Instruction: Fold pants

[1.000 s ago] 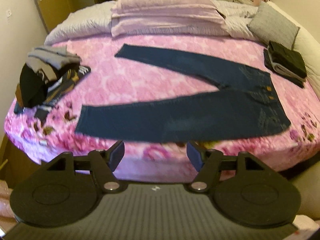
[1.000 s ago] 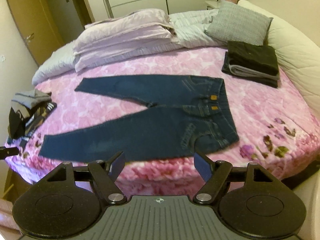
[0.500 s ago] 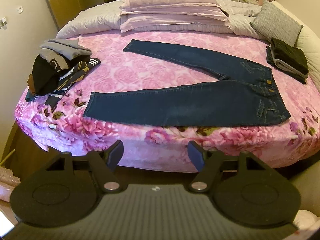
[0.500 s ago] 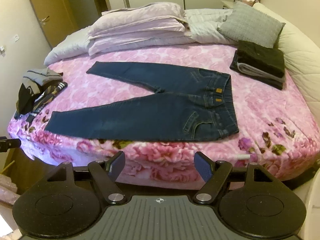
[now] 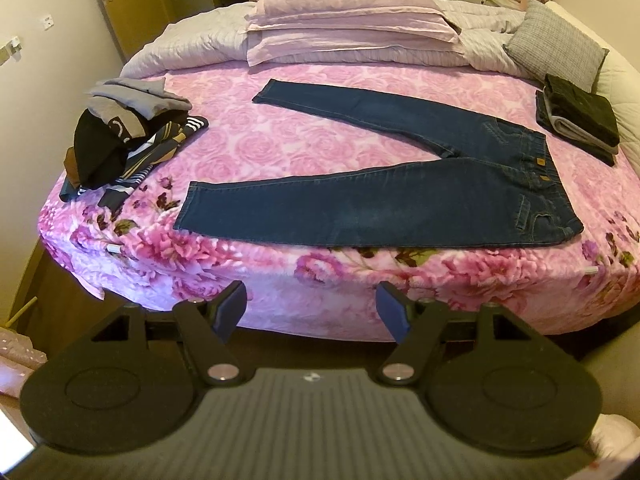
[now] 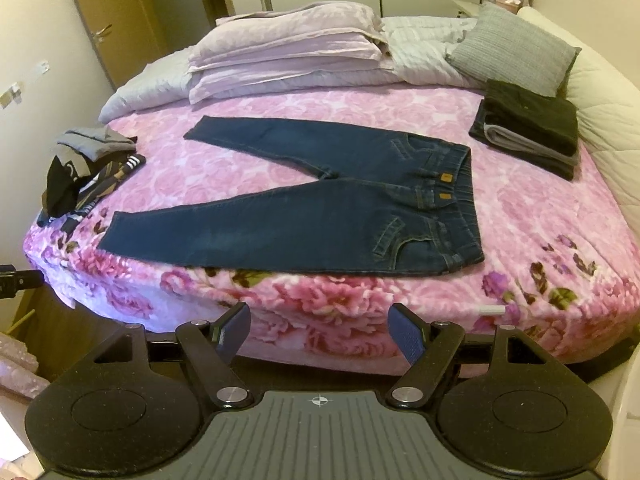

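Jeans (image 5: 400, 188) lay flat on the pink blanket (image 5: 304, 152), legs splayed in a V. Left gripper (image 5: 312, 312) and right gripper (image 6: 318, 330) hovered off the near edge, jaws wide, empty. Best bet: grab far hem and waistband, fold leg onto leg.

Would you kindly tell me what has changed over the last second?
Both grippers drew back from the bed: its near edge and the jeans now sit farther away in both views. Left gripper and right gripper remain open and empty. The jeans stay spread flat, untouched.
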`<state>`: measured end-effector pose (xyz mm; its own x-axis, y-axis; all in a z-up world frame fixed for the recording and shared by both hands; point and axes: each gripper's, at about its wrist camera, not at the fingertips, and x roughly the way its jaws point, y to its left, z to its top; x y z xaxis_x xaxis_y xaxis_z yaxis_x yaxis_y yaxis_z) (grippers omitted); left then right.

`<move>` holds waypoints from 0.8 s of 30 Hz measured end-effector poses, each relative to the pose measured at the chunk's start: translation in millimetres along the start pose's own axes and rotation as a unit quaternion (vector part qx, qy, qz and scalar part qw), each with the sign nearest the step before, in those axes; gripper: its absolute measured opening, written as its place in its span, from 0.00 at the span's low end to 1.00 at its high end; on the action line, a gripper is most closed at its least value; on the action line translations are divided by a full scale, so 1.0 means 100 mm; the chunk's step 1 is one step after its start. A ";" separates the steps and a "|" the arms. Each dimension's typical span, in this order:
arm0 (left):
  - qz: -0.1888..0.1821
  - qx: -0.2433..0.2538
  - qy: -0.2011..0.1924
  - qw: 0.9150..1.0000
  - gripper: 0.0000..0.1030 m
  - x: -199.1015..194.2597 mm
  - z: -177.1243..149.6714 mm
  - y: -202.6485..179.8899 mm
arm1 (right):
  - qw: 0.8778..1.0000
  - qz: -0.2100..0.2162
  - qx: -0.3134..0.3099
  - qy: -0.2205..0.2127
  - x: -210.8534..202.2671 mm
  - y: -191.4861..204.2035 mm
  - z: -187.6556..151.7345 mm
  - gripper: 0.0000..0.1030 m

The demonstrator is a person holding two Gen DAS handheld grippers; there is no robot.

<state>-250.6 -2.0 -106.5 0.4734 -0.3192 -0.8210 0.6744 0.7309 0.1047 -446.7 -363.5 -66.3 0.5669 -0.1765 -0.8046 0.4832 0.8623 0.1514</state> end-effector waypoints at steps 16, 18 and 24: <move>0.001 0.003 0.003 1.000 0.66 0.03 0.03 -0.04 | 1.000 0.011 -0.012 -0.002 0.06 0.00 0.07 0.71; 0.002 0.004 0.001 1.000 0.66 0.03 0.05 -0.06 | 1.000 0.013 -0.011 -0.004 0.06 -0.01 0.08 0.71; 0.002 0.003 0.000 1.000 0.66 0.04 0.06 -0.09 | 1.000 0.017 -0.010 -0.007 0.09 -0.07 0.13 0.71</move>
<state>-251.3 -13.9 -107.3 0.4764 -0.3164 -0.8204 0.6759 0.7285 0.1115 -436.8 -377.5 -67.2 0.5929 -0.1532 -0.7905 0.4493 0.8776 0.1670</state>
